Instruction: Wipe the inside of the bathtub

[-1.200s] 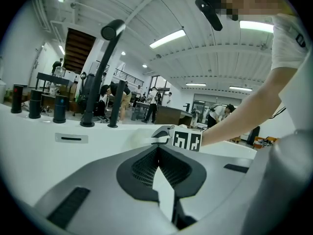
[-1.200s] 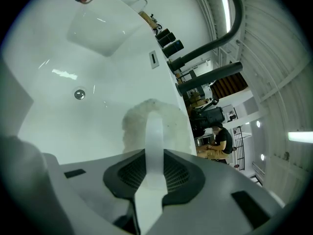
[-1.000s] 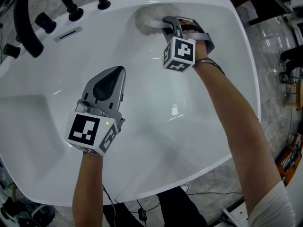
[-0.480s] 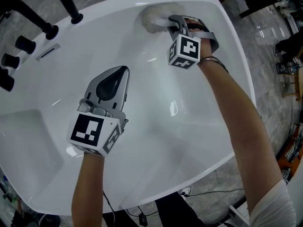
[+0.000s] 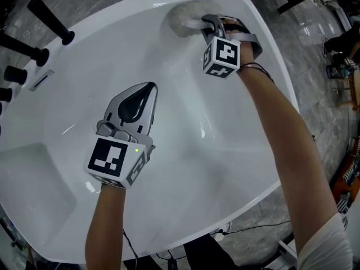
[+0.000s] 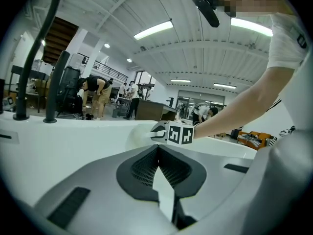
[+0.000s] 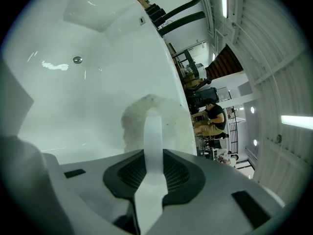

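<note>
right hand-held gripper (image 5: 198, 23) — pad (image 5: 181, 13) on bathtub (image 5: 185, 156)

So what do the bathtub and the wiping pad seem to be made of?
Bathtub: glossy white, hard, likely acrylic or enamel; it throws sharp light reflections. Wiping pad: off-white, fuzzy, matte, probably microfibre or wool-like pile; its edge looks shaggy. Its handle, held in the right claw: smooth white, probably plastic.

My head camera looks steeply down into the bathtub (image 5: 185, 151); each gripper camera rides close behind my jaws (the left one catches my right gripper (image 6: 156, 132)), all sharing its white inside.
</note>
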`<state>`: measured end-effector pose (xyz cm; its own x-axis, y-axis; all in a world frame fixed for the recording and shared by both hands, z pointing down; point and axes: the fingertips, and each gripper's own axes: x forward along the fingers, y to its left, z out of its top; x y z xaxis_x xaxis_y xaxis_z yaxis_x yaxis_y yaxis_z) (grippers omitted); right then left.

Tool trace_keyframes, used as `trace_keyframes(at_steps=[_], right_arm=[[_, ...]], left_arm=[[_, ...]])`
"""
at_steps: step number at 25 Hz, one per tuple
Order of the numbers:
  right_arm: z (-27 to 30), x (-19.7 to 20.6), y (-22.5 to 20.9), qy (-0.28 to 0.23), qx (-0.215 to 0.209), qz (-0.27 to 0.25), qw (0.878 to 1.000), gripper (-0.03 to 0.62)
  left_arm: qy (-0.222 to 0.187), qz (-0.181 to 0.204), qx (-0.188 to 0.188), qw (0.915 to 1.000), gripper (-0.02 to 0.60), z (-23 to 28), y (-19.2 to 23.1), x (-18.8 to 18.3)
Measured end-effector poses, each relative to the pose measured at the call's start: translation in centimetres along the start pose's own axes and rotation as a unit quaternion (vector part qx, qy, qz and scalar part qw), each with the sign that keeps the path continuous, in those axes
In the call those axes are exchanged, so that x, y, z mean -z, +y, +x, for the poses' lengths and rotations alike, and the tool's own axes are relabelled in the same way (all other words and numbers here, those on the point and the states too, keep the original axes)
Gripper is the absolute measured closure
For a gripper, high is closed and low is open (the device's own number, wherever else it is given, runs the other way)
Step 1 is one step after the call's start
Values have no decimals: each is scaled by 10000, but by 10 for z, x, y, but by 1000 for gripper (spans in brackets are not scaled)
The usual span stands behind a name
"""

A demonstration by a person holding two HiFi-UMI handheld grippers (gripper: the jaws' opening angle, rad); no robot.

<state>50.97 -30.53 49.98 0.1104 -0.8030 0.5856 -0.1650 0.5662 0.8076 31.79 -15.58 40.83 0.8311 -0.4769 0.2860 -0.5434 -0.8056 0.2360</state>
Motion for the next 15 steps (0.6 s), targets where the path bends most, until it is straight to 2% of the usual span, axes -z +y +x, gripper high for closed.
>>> trace_keyframes(at_steps=[15], right_arm=[[19,65,4,480,0,176,9987,496]], left_arm=[[198,47,100,9997,571,10,2,23]])
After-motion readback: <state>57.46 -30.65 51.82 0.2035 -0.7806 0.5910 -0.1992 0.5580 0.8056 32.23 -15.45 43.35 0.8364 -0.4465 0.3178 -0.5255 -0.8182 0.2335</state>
